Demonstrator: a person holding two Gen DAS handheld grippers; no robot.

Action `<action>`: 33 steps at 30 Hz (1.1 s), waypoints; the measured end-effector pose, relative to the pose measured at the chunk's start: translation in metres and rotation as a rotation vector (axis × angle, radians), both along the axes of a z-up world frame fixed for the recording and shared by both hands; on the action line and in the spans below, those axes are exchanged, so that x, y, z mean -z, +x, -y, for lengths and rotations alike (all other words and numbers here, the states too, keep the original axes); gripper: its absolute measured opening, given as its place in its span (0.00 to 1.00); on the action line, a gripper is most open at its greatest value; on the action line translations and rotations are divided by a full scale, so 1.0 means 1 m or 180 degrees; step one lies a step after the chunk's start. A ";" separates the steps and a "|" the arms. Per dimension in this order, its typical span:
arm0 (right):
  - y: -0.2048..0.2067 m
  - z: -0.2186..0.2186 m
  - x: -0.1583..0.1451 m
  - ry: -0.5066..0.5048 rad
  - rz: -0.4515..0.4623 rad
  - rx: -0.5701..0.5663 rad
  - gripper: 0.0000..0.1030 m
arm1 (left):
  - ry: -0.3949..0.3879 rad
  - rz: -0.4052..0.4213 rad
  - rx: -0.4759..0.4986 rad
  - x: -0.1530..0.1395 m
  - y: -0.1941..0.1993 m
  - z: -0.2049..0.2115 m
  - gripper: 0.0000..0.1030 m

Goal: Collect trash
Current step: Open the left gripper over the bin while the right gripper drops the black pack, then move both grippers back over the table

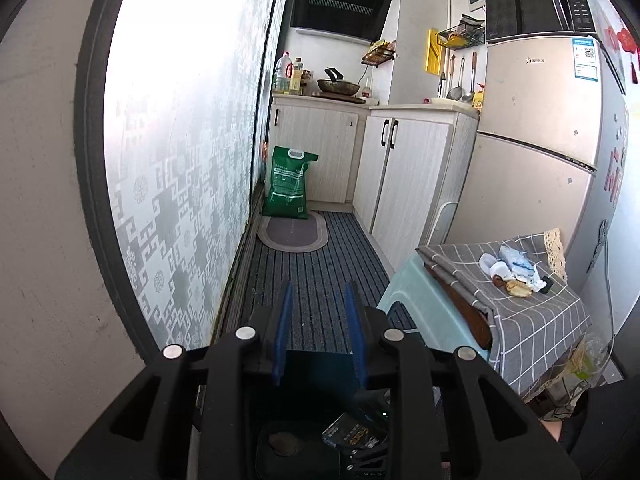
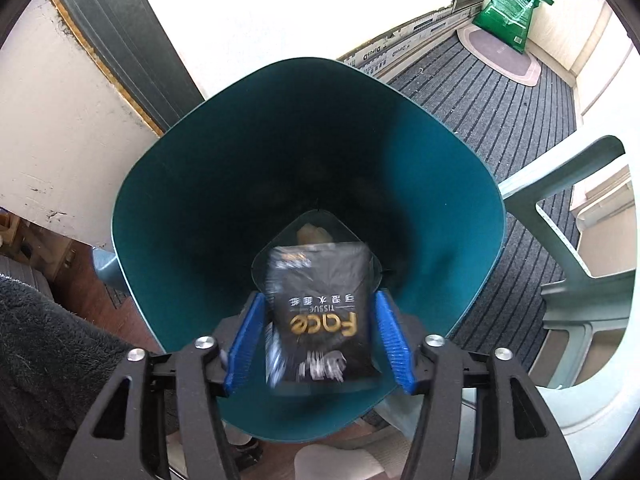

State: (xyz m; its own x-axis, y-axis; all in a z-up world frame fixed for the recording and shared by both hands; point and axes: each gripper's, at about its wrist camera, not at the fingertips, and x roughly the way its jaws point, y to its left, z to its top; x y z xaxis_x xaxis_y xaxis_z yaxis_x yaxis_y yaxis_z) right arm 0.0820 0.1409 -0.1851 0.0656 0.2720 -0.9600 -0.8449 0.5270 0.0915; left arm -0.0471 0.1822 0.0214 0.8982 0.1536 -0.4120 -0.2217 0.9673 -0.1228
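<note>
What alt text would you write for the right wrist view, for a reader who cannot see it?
A black tissue packet, blurred, sits between the open blue tongs of the right gripper, directly above a deep teal bin. Striped floor matting and a green bag lie beyond the bin.

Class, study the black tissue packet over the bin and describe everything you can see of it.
The black tissue packet is a soft, glossy plastic wrapper with gold "Face" lettering and white print, seen upside down and slightly blurred. It sits between the blue pads of the right gripper, which stand apart from its sides, above the mouth of the teal bin. Pale scraps lie below it.
</note>
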 end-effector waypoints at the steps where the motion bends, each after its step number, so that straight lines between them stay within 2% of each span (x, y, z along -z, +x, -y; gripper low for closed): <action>1: -0.002 0.001 -0.001 0.0022 -0.0003 -0.0003 0.67 | 0.0023 0.0023 -0.0007 -0.002 0.000 0.003 0.38; 4: -0.006 0.003 -0.005 0.0049 0.0033 -0.0047 0.67 | 0.0095 0.0066 -0.0015 -0.005 0.000 0.009 0.38; 10: -0.011 0.010 -0.026 0.0201 0.0169 -0.0083 0.67 | 0.0085 0.0169 0.0012 -0.013 0.002 0.019 0.40; 23: -0.020 0.042 -0.117 0.0911 0.0610 -0.0080 0.66 | 0.0108 0.0379 0.0018 -0.031 0.008 0.042 0.43; 28: -0.023 0.061 -0.147 0.1087 0.0771 -0.0090 0.66 | 0.0095 0.0440 0.0036 -0.037 0.011 0.051 0.45; 33: -0.022 0.082 -0.172 0.1283 0.0861 -0.0047 0.66 | 0.0022 0.0614 -0.0004 -0.052 0.003 0.050 0.47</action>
